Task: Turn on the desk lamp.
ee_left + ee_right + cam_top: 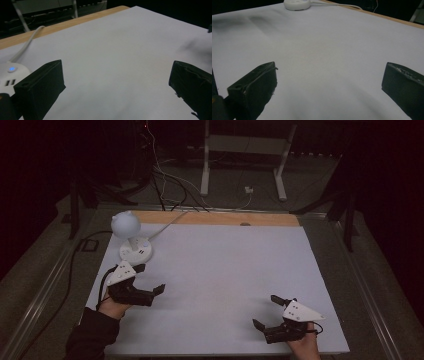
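Note:
My left gripper (150,278) rests at the left side of the white sheet (220,270), held by a hand in a dark sleeve; it is open with nothing between its black jaws. Its own view shows the gripper (116,80) wide apart over bare sheet. My right gripper (267,311) lies near the sheet's front right, also open and empty, and in its own view the gripper (329,80) spans bare white surface. A round white power hub (136,251) with a pale ball-shaped lamp (125,224) on it stands just beyond the left gripper.
The hub (8,75) shows a blue light and ports, and its white cable (167,224) runs off the back over the wooden table edge (220,218). The hub (297,4) sits far across in the right gripper view. Cables and a desk frame (245,155) stand on the floor behind.

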The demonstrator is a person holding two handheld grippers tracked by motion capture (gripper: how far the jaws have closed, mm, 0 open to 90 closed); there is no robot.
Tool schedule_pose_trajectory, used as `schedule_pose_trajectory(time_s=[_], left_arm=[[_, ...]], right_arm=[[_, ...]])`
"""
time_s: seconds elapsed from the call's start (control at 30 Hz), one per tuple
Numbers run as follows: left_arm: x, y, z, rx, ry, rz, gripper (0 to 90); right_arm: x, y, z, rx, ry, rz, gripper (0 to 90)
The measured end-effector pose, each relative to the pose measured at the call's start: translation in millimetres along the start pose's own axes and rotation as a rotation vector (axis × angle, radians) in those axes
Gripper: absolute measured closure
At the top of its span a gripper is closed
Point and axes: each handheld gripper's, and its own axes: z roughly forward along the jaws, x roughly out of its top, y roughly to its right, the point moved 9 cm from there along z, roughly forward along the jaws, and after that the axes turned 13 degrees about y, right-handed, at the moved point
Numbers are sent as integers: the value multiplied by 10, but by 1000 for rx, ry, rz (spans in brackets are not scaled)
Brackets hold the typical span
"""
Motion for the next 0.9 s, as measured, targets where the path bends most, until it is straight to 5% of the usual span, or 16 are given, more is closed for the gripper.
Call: schedule_pose_trajectory(time_s=[0.47,0.73,0.9], left_arm=[[23,-319,81,124,11,-46,6],[5,-443,141,181,-1,-38,6],[-3,-569,174,234,19,-77,6]], right_arm=[[-1,4,-1,5,0,8,0],[-4,5,-2,7,1,13,0],[-4,5,0,7,2,13,0]])
